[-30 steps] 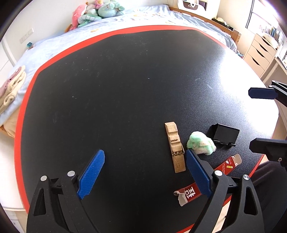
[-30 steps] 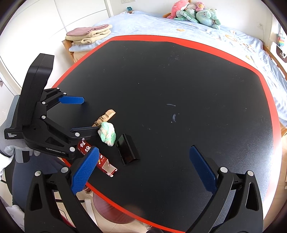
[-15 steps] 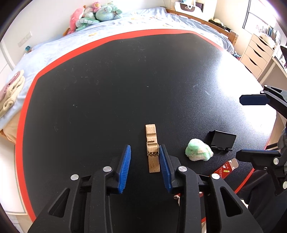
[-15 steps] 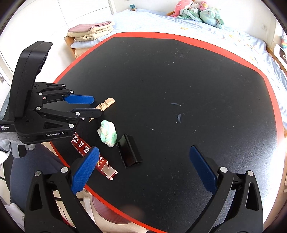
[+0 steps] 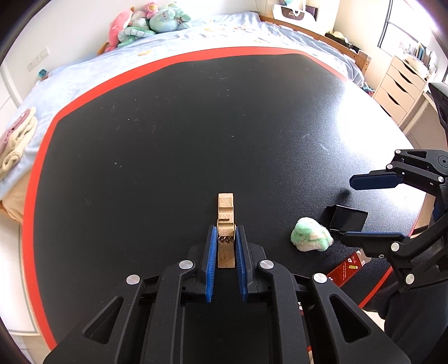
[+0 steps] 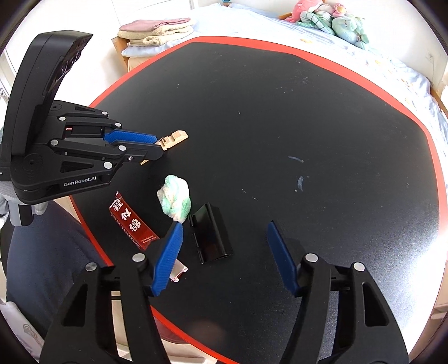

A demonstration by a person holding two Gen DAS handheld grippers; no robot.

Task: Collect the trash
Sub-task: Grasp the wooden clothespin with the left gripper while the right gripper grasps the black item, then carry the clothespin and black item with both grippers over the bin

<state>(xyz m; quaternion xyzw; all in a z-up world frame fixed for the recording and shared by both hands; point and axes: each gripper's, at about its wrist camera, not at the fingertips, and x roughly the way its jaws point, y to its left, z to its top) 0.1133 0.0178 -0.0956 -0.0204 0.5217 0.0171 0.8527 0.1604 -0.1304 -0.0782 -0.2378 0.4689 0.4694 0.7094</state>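
Observation:
A wooden clothespin (image 5: 225, 212) lies on the black table (image 5: 168, 126), and my left gripper (image 5: 225, 236) is shut on its near half, blue pads pressed to both sides. The right wrist view shows that gripper (image 6: 156, 144) holding the clothespin (image 6: 175, 138) at the table's left. A green-and-white crumpled wad (image 6: 175, 198) and a red packet (image 6: 131, 224) lie beside a black folded holder (image 6: 211, 236). My right gripper (image 6: 224, 226) is closing with the holder between its jaws; the pads do not touch it.
The table has a red rim (image 6: 336, 67). A bed with plush toys (image 5: 145, 22) lies behind it, folded towels (image 6: 156, 30) sit at its corner, and white drawers (image 5: 400, 84) stand far right. A person's dark-clothed lap (image 6: 50, 252) is at the near edge.
My left gripper went from wide open to shut on the clothespin. The right gripper came down over the black holder and its jaws have narrowed.

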